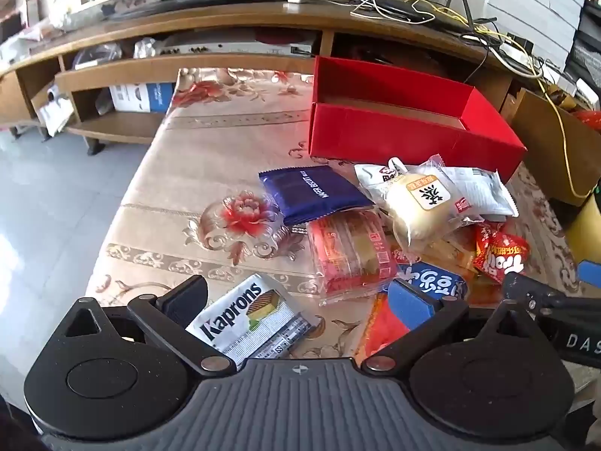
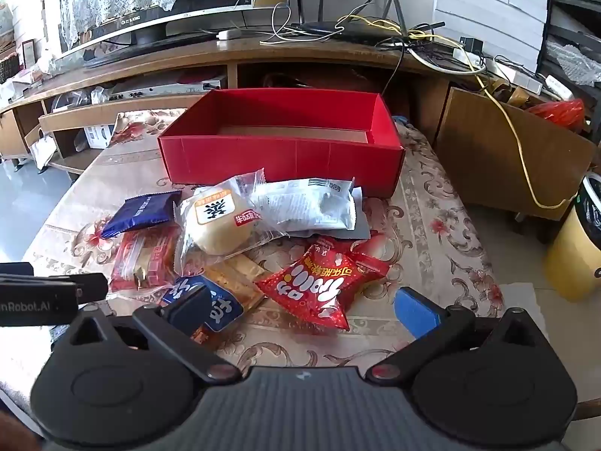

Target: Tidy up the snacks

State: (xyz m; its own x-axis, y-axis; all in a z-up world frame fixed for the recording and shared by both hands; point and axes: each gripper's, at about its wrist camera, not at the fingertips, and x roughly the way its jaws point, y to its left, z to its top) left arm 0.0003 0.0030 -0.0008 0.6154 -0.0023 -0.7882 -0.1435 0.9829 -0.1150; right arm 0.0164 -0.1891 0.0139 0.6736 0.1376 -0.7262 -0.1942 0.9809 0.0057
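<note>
An open red box (image 1: 405, 135) (image 2: 281, 150) stands at the far side of the table and looks empty. In front of it lies a pile of snacks: a dark blue biscuit pack (image 1: 311, 193) (image 2: 141, 212), a clear-wrapped bun (image 1: 417, 203) (image 2: 216, 221), a white pack (image 1: 477, 189) (image 2: 308, 208), a red clear-wrapped cake (image 1: 349, 253) (image 2: 144, 259), a red puffed bag (image 1: 499, 255) (image 2: 319, 289). A white Kaprons wafer pack (image 1: 251, 319) lies between my left gripper's (image 1: 300, 304) open fingers. My right gripper (image 2: 300, 308) is open over the red bag's near end.
A long wooden TV stand (image 1: 225, 26) (image 2: 225, 56) with a TV, routers and tangled cables runs behind the table. A yellow bin (image 2: 574, 248) stands on the floor at the right. The table's left edge (image 1: 124, 203) drops to a tiled floor.
</note>
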